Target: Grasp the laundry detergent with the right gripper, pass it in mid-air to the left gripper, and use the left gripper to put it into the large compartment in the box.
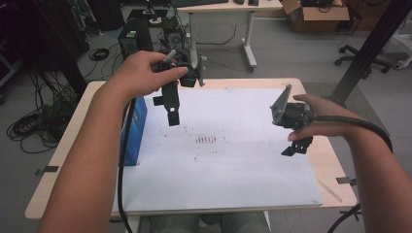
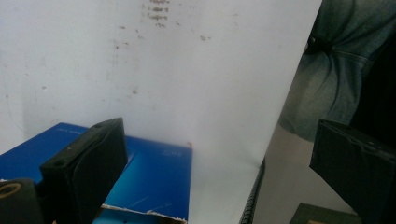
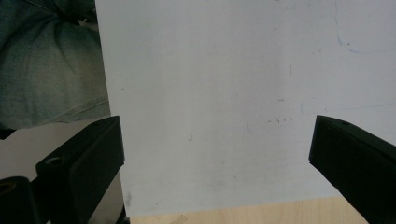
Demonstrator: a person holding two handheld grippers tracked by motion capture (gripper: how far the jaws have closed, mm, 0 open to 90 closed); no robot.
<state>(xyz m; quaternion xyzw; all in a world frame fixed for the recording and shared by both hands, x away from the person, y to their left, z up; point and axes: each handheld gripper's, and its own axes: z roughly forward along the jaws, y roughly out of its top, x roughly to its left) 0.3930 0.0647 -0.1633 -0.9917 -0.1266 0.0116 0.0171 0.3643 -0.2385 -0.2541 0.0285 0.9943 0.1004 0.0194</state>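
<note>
On the person's side of the table point(image 1: 58, 160), both grippers hang in the air above a large white sheet point(image 1: 228, 165) that covers most of the wooden top. Nearest, the right gripper point(image 1: 297, 145) hovers over the sheet's right part, close to its right edge; in the right gripper view its jaws stand wide apart with nothing between them but white sheet point(image 3: 210, 93) and a strip of bare wood. Farther off, the left gripper point(image 1: 172, 112) is held higher over the sheet's left part, its jaws pointing down and likewise spread wide and empty. A blue box point(image 1: 135, 128) lies at the left edge of the sheet, just left of and below the left gripper, not touched by it; in the left gripper view the blue box point(image 2: 159, 172) shows between the jaws but lower down on the table, with a torn white edge along its near side. White lettering on the box lid is too small and blurred to read. Faint dark scuff marks point(image 1: 210, 140) sit on the sheet between the two grippers.
</note>
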